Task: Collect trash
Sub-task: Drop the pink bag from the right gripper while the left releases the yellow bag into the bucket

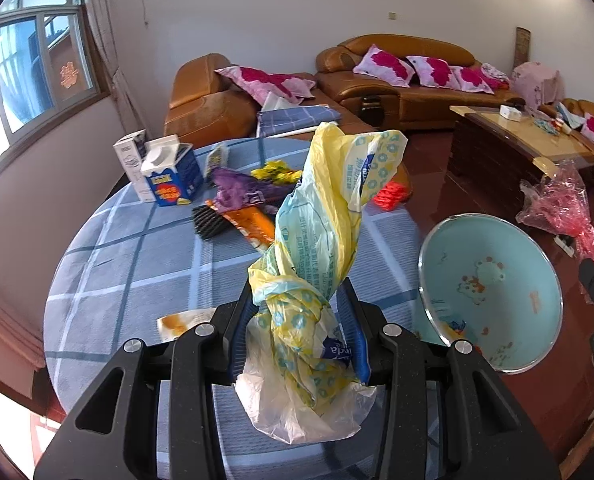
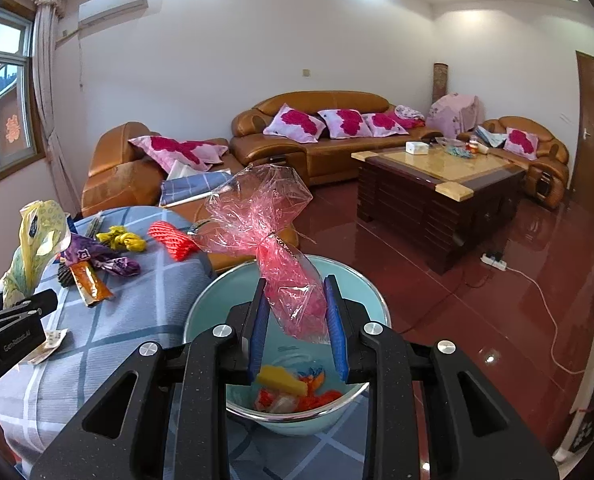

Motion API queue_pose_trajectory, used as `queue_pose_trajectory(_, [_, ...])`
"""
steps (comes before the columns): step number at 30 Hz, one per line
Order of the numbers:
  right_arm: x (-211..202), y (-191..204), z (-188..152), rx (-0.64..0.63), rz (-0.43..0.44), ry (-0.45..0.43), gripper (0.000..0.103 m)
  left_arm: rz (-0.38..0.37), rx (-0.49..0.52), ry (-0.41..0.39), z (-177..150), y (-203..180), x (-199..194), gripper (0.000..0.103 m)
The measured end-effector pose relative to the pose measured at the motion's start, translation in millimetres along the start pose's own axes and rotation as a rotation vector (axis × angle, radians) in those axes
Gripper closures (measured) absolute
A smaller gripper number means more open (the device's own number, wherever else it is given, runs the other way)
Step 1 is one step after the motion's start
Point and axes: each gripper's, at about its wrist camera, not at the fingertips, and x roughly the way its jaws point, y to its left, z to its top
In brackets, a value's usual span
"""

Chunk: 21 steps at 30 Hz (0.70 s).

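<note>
My left gripper (image 1: 299,300) is shut on a crumpled yellow plastic bag (image 1: 317,216) and holds it above the blue checked table (image 1: 137,264). My right gripper (image 2: 297,300) is shut on a pink cellophane wrapper (image 2: 265,220), held over the light blue bin (image 2: 209,304), which has wrappers in its bottom. The bin (image 1: 493,288) stands just right of the table in the left wrist view. The yellow bag (image 2: 37,236) and left gripper show at the far left of the right wrist view. The pink wrapper (image 1: 557,204) shows at the right of the left wrist view.
On the table lie a purple wrapper (image 1: 237,190), an orange packet (image 1: 253,224), a black comb-like piece (image 1: 209,220), a yellow wrapper (image 1: 275,170), red foam net (image 1: 389,196), two milk cartons (image 1: 173,176) and a small paper (image 1: 185,320). Sofas and a coffee table (image 2: 437,184) stand beyond.
</note>
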Motion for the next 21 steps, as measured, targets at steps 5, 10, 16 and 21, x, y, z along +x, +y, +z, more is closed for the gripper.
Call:
queue_pose_trajectory(5, [7.5, -6.7, -0.2, 0.015, -0.022, 0.009, 0.075, -0.019, 0.022, -0.002, 4.0, -13.0, 3.7, 0.062])
queue_pose_trajectory(10, [14.9, -13.6, -0.3, 0.025, -0.050, 0.016, 0.075, -0.045, 0.035, 0.013, 7.3, -25.8, 11.3, 0.062])
queue_pose_trajectory(16, [26.0, -23.7, -1.3, 0.037, -0.091, 0.027, 0.075, -0.077, 0.070, 0.015, 11.9, -47.2, 18.6, 0.062])
queue_pose_trajectory(21, [37.2, -29.7, -5.9, 0.038, -0.114, 0.054, 0.075, -0.101, 0.096, 0.032, 12.5, -63.3, 26.4, 0.062])
